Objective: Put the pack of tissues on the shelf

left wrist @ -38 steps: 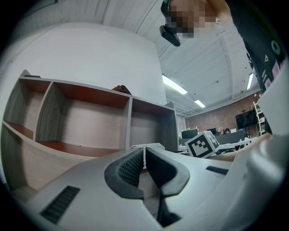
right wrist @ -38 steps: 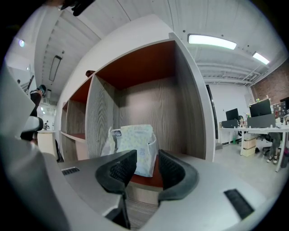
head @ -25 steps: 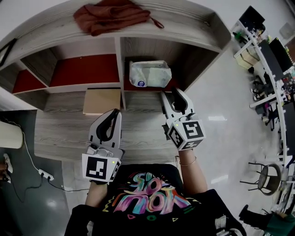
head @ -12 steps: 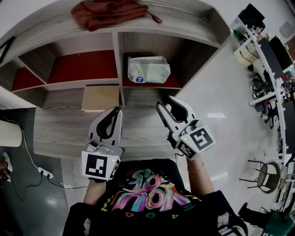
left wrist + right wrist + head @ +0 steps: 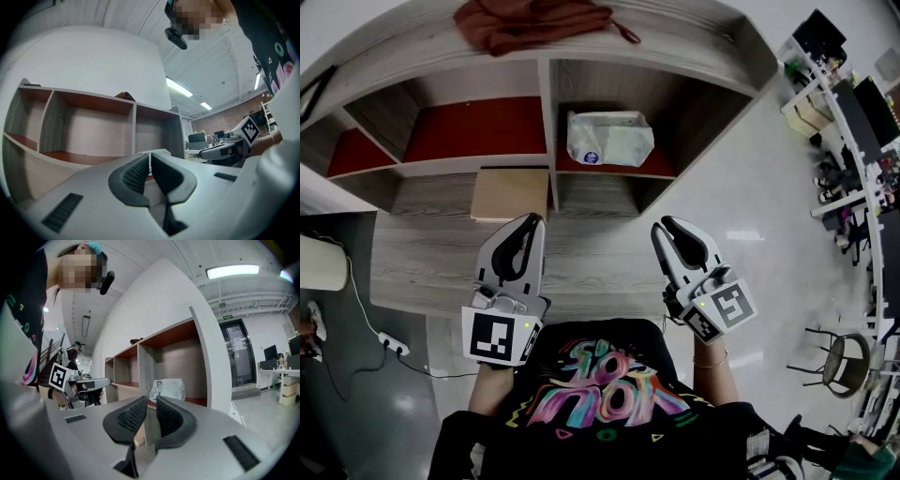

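The pack of tissues, white plastic with a blue mark, lies in the shelf's right-hand compartment on a red board; it also shows in the right gripper view. My right gripper hangs well short of the shelf, apart from the pack. Its jaws have just been closing. A narrow gap is left between the pads, with nothing in it. My left gripper is level beside it, shut and empty, its fingertips meeting.
A rust-red cloth lies on top of the shelf. A tan box sits in the lower compartment left of the divider. A power strip lies on the floor at left; desks and a stool stand at right.
My right gripper has drawn back from the shelf, toward the person and to the right, and its jaws have narrowed. The tissue pack stays in the compartment. The left gripper has not moved.
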